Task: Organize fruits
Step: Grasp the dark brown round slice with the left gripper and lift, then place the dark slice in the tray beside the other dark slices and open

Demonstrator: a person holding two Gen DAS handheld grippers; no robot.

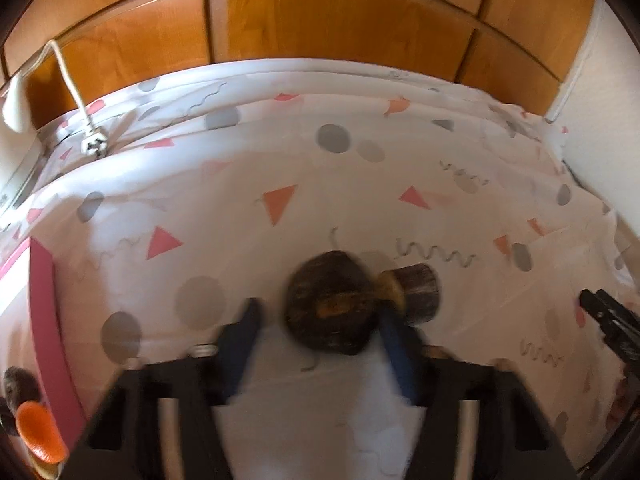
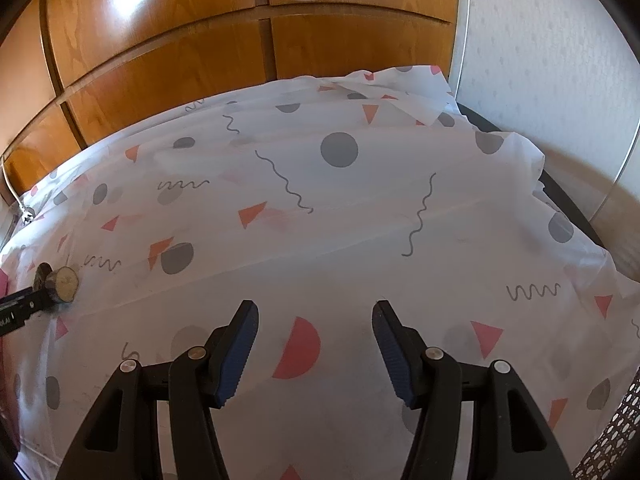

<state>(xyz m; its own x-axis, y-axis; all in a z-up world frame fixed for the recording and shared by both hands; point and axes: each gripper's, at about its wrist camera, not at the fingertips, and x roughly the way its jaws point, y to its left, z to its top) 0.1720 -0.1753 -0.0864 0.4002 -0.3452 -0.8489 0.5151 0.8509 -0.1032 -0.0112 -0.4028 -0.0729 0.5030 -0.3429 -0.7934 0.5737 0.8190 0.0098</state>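
In the left wrist view a dark brown, blackened fruit (image 1: 330,306) lies on the patterned sheet between the blue pads of my left gripper (image 1: 320,320), which is open around it; the left pad stands clear of it. A second dark piece with a pale cut end (image 1: 414,294) lies just behind it to the right. Both show small in the right wrist view (image 2: 58,282), beside the left gripper's tip (image 2: 20,308). My right gripper (image 2: 314,332) is open and empty over the sheet. An orange fruit (image 1: 40,432) and a brown one (image 1: 18,390) sit at far left.
A white bedsheet with triangles, dots and squiggles (image 2: 320,220) covers the surface. A pink-rimmed tray (image 1: 44,320) lies at left. Wooden cabinet doors (image 1: 340,20) stand behind. A white cable and plug (image 1: 94,144) rest at back left. A mesh basket (image 2: 612,452) is at lower right.
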